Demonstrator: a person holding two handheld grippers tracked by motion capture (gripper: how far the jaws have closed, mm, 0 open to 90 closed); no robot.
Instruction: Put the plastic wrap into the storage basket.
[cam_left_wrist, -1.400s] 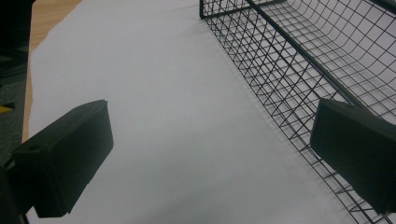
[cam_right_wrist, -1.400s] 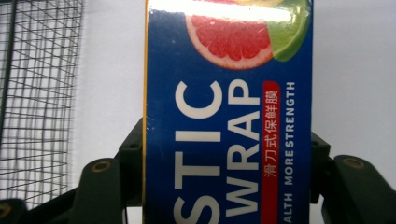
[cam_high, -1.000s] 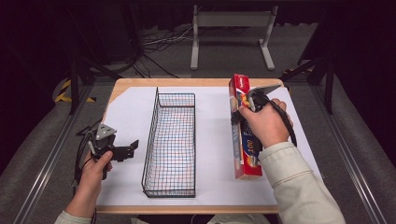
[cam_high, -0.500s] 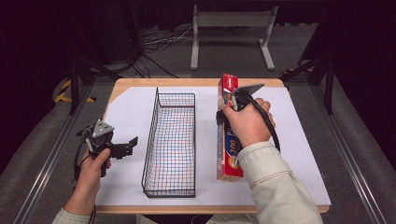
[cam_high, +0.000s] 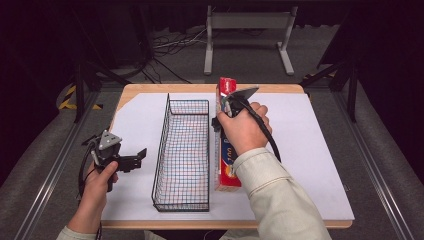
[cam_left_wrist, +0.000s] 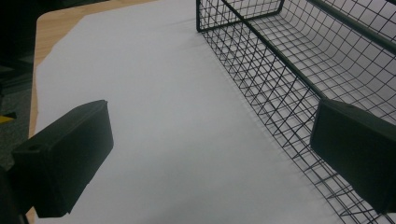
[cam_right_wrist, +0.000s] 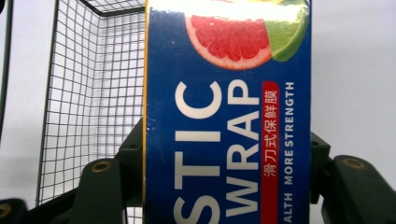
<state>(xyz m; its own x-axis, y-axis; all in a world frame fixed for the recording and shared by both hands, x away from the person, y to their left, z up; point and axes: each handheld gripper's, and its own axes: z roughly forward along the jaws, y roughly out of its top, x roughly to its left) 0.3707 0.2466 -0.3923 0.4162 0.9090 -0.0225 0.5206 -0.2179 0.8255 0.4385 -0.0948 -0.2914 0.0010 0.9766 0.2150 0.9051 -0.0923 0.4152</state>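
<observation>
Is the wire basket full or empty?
Empty. From above, only bare mesh shows inside the wire basket. The plastic wrap box is beside it, clamped in the right gripper.

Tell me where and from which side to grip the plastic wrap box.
Grip the plastic wrap box across its narrow width near mid-length, coming from above. Its two long flat sides are parallel and fit the jaws, as the right gripper shows, shut on it beside the wire basket.

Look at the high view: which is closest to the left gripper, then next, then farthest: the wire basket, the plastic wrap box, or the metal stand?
From the left gripper:
1. Wire basket, just beside it, mid-table.
2. Plastic wrap box, beyond the basket's far side.
3. Metal stand, on the floor behind the table.
</observation>
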